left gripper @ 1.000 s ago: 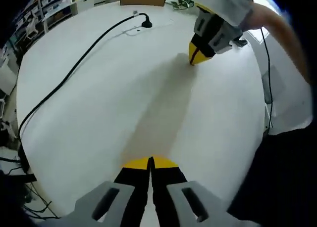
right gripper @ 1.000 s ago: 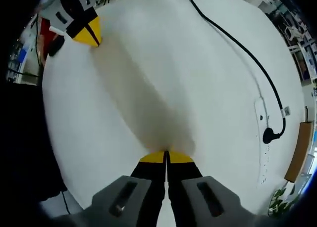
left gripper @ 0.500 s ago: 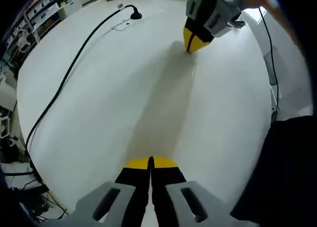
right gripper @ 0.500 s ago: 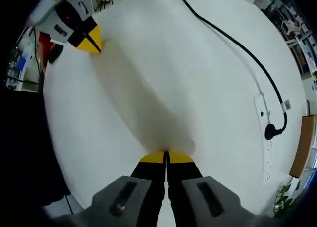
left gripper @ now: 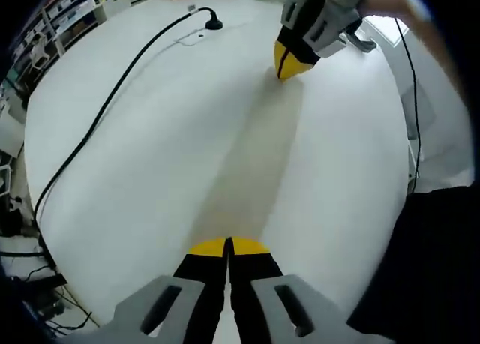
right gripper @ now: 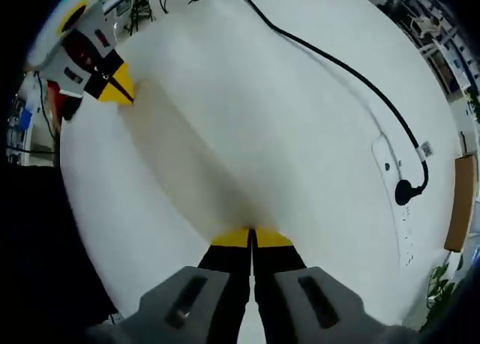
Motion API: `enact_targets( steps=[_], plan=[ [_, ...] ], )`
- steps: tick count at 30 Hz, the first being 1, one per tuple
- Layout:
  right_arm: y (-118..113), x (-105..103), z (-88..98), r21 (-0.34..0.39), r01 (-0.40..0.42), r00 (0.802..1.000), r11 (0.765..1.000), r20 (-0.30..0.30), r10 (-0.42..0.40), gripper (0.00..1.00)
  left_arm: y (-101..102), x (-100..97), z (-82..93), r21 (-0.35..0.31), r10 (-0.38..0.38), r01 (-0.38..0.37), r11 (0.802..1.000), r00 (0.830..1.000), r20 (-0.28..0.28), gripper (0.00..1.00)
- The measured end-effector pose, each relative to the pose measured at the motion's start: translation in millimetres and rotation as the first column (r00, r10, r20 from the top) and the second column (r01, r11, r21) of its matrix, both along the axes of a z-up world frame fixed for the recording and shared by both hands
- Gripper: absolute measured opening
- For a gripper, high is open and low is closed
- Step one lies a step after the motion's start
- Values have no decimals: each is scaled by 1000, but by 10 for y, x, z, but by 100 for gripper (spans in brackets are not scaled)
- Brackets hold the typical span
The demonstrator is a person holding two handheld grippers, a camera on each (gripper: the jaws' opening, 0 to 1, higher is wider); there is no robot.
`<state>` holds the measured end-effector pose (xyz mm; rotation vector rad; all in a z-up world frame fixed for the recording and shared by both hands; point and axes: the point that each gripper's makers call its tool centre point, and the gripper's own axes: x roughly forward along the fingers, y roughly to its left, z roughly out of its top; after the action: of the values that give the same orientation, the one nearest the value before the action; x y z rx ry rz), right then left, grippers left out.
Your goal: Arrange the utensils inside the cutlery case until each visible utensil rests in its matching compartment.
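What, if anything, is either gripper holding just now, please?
Nothing: the left gripper and right gripper both have shut, empty jaws above the white table.

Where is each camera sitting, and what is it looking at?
Left gripper view: rides the left hand-held gripper, looking across the white table at the right hand-held gripper; a forearm shows.
Right gripper view: rides the right hand-held gripper, looking across the table toward the left one.
Both share the table, the black cable and the power strip.
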<state>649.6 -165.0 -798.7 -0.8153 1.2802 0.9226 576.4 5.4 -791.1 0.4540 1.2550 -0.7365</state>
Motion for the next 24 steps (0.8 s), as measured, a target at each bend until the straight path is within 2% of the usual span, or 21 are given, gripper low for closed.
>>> enact_targets(
  steps=[7,10,11,12,13,15,16,20,21,22,24],
  plan=[
    [8,23,-7,20,-10,1000,1000,-10,10,0,-12,11,-5,17,-17,17,1000,1000,4,0],
    [4,17,12,30,32,998,999,-49,-30,0,-17,18,-5,11,-8,8,1000,1000,2,0],
    [-2,7,39,65,34,998,997,-58,-30,0,-20,19,-5,11,-9,9,1000,1000,2,0],
    [7,17,44,98,79,996,992,-45,-74,0,-21,18,-4,10,-7,7,1000,1000,2,0],
    [-181,-62,87,1,154,987,988,-52,-154,0,-22,21,-4,10,-1,1,1000,1000,0,0],
    [-129,-135,152,54,105,994,993,-36,-103,0,-23,22,-4,11,2,-2,1000,1000,0,0],
    [-126,-144,147,54,113,993,992,-33,-111,0,-25,20,-4,12,3,-3,1000,1000,0,0],
    [-141,-159,15,6,113,993,994,-15,-113,0,-24,18,-4,17,-10,9,1000,1000,13,0],
    [-145,-167,33,-12,77,997,997,-23,-77,0,-26,16,-5,16,-9,9,1000,1000,12,0],
    [-145,-153,31,-18,124,992,992,-15,-124,0,-26,16,-9,15,-6,5,1000,1000,13,0],
    [-158,-140,28,-21,135,990,991,-31,-136,0,-22,17,-10,12,-1,1,1000,1000,14,0]
  ],
)
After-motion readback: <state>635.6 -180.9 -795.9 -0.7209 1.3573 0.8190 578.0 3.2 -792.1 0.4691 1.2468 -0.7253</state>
